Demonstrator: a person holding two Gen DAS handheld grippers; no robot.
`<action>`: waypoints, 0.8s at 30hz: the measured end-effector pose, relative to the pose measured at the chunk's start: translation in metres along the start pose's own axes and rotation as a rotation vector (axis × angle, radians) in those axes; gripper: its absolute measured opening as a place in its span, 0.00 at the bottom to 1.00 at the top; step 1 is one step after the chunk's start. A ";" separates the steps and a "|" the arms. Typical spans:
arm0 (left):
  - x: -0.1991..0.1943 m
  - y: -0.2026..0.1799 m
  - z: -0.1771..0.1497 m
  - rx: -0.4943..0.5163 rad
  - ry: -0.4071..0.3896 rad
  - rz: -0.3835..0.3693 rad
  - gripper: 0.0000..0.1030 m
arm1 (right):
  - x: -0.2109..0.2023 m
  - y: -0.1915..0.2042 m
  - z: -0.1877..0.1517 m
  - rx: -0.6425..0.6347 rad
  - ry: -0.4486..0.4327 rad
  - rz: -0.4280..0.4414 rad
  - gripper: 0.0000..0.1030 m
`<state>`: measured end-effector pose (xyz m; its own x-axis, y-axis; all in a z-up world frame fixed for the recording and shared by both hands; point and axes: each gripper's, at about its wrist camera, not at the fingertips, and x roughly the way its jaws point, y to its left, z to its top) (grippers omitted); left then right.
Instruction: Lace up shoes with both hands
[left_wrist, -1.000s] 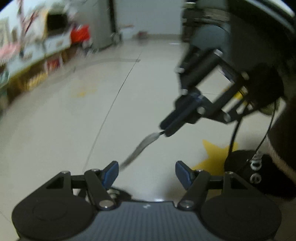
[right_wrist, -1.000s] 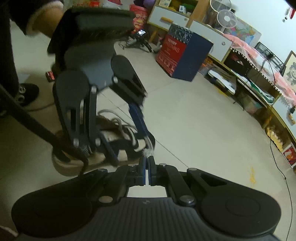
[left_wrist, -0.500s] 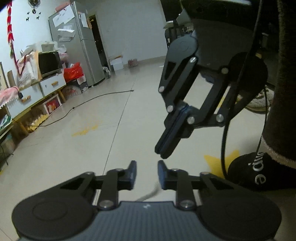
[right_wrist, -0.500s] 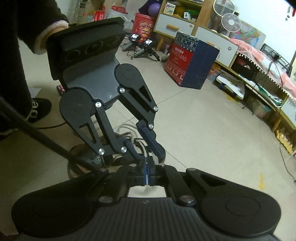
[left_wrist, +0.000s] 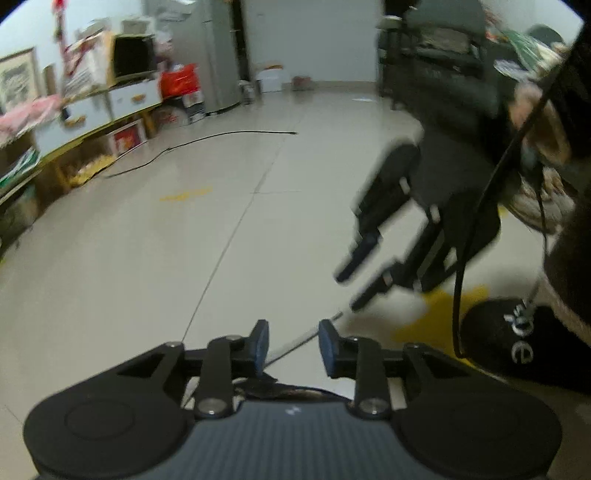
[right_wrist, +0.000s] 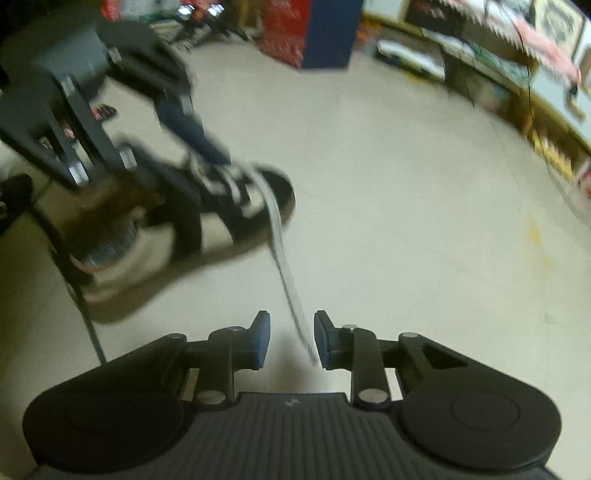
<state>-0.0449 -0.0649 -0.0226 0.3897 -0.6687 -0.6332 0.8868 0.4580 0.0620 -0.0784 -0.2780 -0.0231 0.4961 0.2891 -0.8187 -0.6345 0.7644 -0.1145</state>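
Observation:
A black-and-white shoe (right_wrist: 229, 218) lies on the pale floor at the left of the right wrist view. Its grey lace (right_wrist: 284, 269) runs from the eyelets down between the pads of my right gripper (right_wrist: 291, 339), whose jaws are opening and no longer press it. One blue finger (right_wrist: 195, 133) of the left gripper hangs over the shoe's tongue. In the left wrist view my left gripper (left_wrist: 291, 341) is also opening, and the lace (left_wrist: 306, 338) crosses its gap untouched. The right gripper (left_wrist: 349, 291) is blurred, up and to the right of it.
A person's foot in a black slipper (left_wrist: 517, 343) stands at the right beside a yellow star sticker (left_wrist: 436, 317). A black cable (left_wrist: 207, 142) lies across the far floor. Low shelves (left_wrist: 92, 125) line one wall and a red-and-blue box (right_wrist: 306, 33) stands further off.
The right gripper, shut on the lace tip before, has dropped lower and opened, so the lace now hangs loose. The left gripper's jaws narrowed around the lace, then widened again.

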 end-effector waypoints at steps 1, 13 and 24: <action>0.001 0.003 0.000 -0.032 0.010 0.001 0.35 | 0.008 -0.001 -0.004 0.020 0.011 -0.001 0.27; 0.006 0.013 -0.004 -0.167 0.046 0.004 0.49 | 0.057 -0.015 -0.015 0.082 0.084 0.021 0.14; 0.004 -0.002 0.006 -0.068 0.033 -0.015 0.49 | 0.015 0.016 -0.004 -0.054 -0.059 -0.005 0.00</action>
<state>-0.0431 -0.0724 -0.0206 0.3667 -0.6569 -0.6588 0.8733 0.4871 0.0004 -0.0833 -0.2638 -0.0399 0.5319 0.3202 -0.7840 -0.6624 0.7340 -0.1496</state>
